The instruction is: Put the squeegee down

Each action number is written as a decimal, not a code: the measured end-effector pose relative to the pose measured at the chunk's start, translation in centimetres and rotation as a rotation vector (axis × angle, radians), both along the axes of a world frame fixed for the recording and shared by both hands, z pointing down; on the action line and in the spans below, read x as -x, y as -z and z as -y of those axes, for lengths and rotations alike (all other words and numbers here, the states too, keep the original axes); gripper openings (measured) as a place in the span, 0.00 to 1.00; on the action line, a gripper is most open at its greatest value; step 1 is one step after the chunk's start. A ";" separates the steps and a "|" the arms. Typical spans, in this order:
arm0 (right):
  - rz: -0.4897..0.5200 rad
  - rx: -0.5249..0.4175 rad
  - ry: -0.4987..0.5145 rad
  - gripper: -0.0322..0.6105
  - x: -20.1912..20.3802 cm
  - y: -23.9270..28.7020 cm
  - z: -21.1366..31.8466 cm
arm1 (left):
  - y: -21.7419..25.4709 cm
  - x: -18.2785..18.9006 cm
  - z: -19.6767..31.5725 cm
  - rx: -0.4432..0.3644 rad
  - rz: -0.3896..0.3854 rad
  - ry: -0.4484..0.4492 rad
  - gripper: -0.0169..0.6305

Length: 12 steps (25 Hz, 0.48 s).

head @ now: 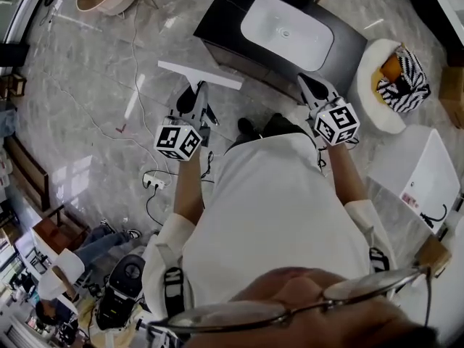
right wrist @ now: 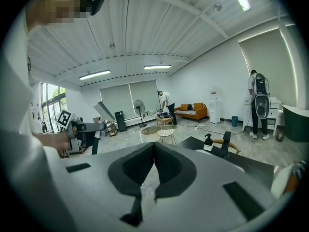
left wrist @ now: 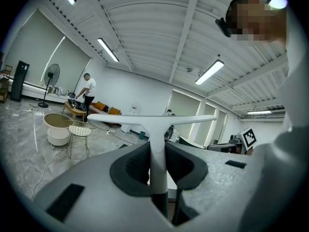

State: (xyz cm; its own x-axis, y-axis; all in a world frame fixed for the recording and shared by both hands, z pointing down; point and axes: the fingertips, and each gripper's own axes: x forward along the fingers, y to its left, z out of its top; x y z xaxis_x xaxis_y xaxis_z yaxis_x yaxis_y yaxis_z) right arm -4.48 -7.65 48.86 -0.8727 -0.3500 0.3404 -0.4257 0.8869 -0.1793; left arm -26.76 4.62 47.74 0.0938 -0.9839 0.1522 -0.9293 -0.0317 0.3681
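A white squeegee (head: 200, 75) hangs over the marble floor with its long blade level. My left gripper (head: 197, 94) is shut on its handle just below the blade. In the left gripper view the white handle (left wrist: 158, 163) stands pinched between the dark pads, and the blade (left wrist: 150, 119) spreads crosswise above them. My right gripper (head: 309, 83) is shut with nothing in it, near the front edge of the black vanity (head: 348, 58). In the right gripper view its pads (right wrist: 137, 166) meet at the tips, and the squeegee blade (right wrist: 104, 111) shows at the left.
The vanity carries a white basin (head: 286, 29), a tap (right wrist: 226, 144) and a soap bottle (right wrist: 207, 142). A white chair with striped cloth (head: 401, 75) and a white box (head: 424, 176) stand at the right. A power strip (head: 154, 181) and cables lie on the floor. People stand farther off.
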 end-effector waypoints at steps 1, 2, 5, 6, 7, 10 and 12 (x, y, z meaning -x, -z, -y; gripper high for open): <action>-0.001 0.003 -0.004 0.06 0.1 -0.1 0.2 | -0.1 0.0 0.3 0.001 -0.005 -0.004 0.14; -0.002 0.006 -0.006 0.06 0.1 -0.1 0.4 | -0.3 0.0 0.6 0.004 -0.008 -0.008 0.14; -0.006 0.016 -0.011 0.06 0.2 -0.5 1.2 | -0.7 -0.1 1.6 0.014 -0.010 -0.019 0.14; -0.007 0.019 -0.012 0.06 0.3 -0.7 1.5 | -0.8 0.0 1.9 0.017 -0.009 -0.020 0.14; -0.006 0.023 -0.011 0.06 0.5 -0.8 1.9 | -0.8 0.1 2.3 0.019 -0.006 -0.020 0.14; -0.003 0.038 -0.006 0.06 1.1 -1.5 3.1 | -1.0 0.7 3.4 0.027 -0.002 -0.010 0.14; 0.001 0.053 -0.003 0.06 1.6 -1.9 4.0 | -1.1 1.1 4.4 0.034 -0.002 -0.002 0.14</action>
State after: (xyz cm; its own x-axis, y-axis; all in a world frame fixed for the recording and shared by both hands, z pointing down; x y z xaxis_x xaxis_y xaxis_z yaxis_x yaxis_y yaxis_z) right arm -6.04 -11.69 50.75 -0.8722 -0.3341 0.3574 -0.4281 0.8748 -0.2270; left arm -27.91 0.24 48.82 0.0957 -0.9780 0.1852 -0.9285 -0.0206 0.3708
